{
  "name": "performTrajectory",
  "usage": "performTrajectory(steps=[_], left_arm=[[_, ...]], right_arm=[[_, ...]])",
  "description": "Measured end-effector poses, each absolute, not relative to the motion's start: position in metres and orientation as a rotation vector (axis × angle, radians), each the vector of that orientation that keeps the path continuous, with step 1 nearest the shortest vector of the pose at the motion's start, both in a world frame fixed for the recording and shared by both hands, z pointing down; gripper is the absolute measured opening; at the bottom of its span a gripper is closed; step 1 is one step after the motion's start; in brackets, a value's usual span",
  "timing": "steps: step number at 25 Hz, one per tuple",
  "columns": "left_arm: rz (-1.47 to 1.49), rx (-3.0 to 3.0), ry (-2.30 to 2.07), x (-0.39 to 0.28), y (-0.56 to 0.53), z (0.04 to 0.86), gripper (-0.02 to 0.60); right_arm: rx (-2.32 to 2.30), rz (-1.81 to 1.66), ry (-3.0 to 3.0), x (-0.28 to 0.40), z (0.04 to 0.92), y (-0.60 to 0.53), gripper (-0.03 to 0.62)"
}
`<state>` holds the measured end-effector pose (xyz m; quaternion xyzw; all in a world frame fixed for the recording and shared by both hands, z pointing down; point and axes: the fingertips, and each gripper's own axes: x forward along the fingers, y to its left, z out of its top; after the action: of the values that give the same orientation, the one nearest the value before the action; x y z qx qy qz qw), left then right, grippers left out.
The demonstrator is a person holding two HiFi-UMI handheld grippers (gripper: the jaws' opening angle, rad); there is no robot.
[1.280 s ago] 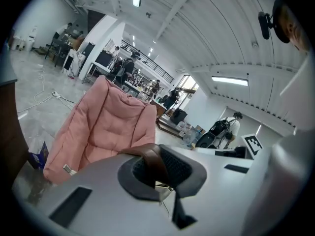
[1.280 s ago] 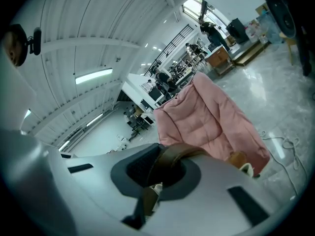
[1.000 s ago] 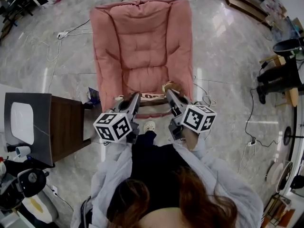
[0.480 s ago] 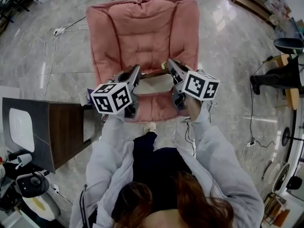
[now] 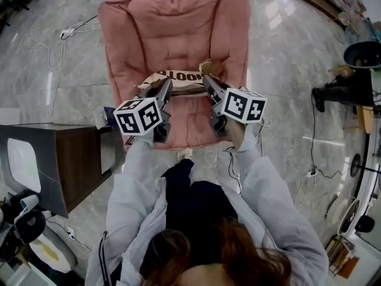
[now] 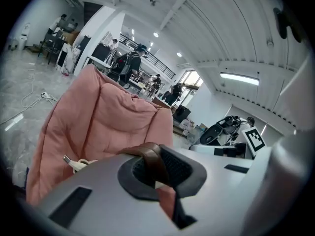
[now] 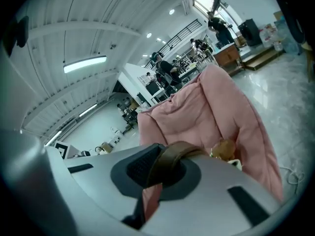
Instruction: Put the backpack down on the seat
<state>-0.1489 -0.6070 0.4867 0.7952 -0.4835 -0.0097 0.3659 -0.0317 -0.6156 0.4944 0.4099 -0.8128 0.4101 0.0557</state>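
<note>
A beige backpack with dark print hangs over the seat of the pink padded chair, a small brown plush charm at its right end. My left gripper is shut on its brown strap at the bag's left end. My right gripper is shut on the other brown strap at the right end. In the right gripper view the charm shows beside the jaws, with the pink chair back behind. Whether the bag's bottom touches the cushion is hidden.
A dark wooden side table stands left of the chair. Cables and a power strip lie on the marble floor. A white machine sits at the lower left. The person's shoe is at the chair's front edge.
Both grippers have carried the backpack forward from the chair's front edge to over the seat cushion. More of the bag now shows between them.
</note>
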Motion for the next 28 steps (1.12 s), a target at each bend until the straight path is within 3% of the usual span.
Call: performTrajectory(steps=[28], left_arm=[[0.084,1.845,-1.254,-0.144,-0.457,0.564,0.015]], right_arm=[[1.106,1.382,-2.317,-0.022,0.558,-0.459,0.008]])
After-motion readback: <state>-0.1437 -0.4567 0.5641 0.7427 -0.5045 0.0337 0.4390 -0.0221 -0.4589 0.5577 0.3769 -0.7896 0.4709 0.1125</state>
